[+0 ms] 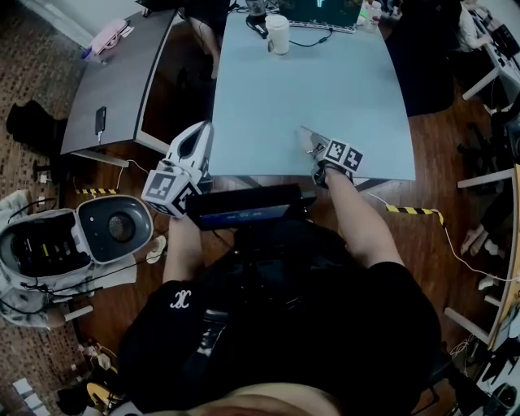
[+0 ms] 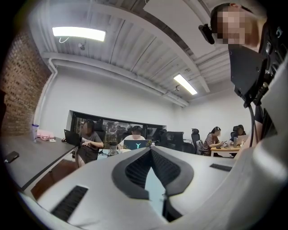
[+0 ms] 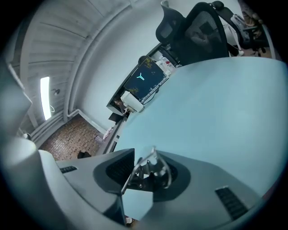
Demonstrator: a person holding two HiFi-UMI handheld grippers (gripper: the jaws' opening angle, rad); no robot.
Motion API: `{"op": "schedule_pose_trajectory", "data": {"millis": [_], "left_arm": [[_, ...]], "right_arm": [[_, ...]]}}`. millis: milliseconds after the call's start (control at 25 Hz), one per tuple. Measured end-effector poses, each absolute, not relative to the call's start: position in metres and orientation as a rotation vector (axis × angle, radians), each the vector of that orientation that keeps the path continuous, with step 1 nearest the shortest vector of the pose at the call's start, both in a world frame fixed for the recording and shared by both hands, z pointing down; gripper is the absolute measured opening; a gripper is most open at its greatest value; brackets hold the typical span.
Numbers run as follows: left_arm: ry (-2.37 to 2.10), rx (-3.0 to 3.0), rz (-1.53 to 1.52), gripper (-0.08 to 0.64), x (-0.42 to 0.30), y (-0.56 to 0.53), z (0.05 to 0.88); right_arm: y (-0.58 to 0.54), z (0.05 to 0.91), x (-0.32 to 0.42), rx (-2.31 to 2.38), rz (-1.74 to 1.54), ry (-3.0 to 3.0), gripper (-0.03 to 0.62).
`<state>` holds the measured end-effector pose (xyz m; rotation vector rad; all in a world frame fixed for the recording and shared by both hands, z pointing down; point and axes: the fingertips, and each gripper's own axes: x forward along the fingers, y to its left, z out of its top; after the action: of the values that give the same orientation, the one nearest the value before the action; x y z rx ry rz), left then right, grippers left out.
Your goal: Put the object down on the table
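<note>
A small shiny metal object (image 3: 152, 170) of bent wire and plate sits between the jaws of my right gripper (image 3: 148, 167), which is shut on it. In the head view that gripper (image 1: 315, 149) hovers over the near edge of the light blue table (image 1: 325, 89), and the metal object (image 1: 309, 138) pokes out ahead of it, just above the tabletop. My left gripper (image 1: 198, 132) is at the table's near left corner, tilted up. Its jaws meet at the tips (image 2: 150, 150) with nothing between them.
A white cup (image 1: 278, 34), a black cable (image 1: 313, 39) and a laptop (image 1: 321, 10) stand at the table's far end. A grey table (image 1: 122, 73) with a phone (image 1: 101, 119) is on the left. An open grey case (image 1: 81, 236) lies on the floor; dark chairs (image 1: 422, 57) stand right.
</note>
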<state>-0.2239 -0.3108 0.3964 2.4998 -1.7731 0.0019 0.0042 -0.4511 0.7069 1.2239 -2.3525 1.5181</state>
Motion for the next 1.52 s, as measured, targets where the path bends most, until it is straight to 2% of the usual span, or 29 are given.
{"op": "schedule_pose_trajectory", "data": {"millis": [240,560,600,640,720,880,1040,1440,1520], "left_arm": [[-1.758,2.489,-0.028,-0.008,-0.231,-0.316,0.397],[-1.742,2.486,-0.01,-0.008,-0.235,-0.32,0.403],[-1.743,2.483,-0.01,-0.008,-0.236,-0.32,0.404],[-1.744,2.48,-0.011,-0.008,-0.237,-0.321,0.404],[-1.742,2.478,-0.011,-0.008,-0.238,-0.322,0.405],[-1.728,2.483,0.002,-0.008,-0.24,-0.325,0.406],[-1.724,2.489,0.018,-0.008,-0.239,-0.324,0.407],[-1.731,2.496,0.024,-0.008,-0.238,-0.318,0.41],[-1.731,2.499,0.018,-0.008,-0.231,-0.313,0.413]], "right_arm": [[-0.45,0.722,-0.01,1.216,1.644,-2.258,0.126],[-0.455,0.735,-0.006,1.276,1.61,-2.156,0.129],[-0.456,0.736,-0.006,1.278,1.604,-2.152,0.145],[-0.457,0.737,-0.006,1.278,1.598,-2.149,0.19],[-0.459,0.739,-0.006,1.289,1.581,-2.139,0.219],[-0.467,0.743,0.011,1.416,1.45,-2.087,0.287],[-0.475,0.744,0.038,1.552,1.254,-2.024,0.319],[-0.483,0.739,0.08,1.569,0.815,-1.998,0.323],[-0.484,0.717,0.08,1.562,0.737,-2.116,0.29]]}}
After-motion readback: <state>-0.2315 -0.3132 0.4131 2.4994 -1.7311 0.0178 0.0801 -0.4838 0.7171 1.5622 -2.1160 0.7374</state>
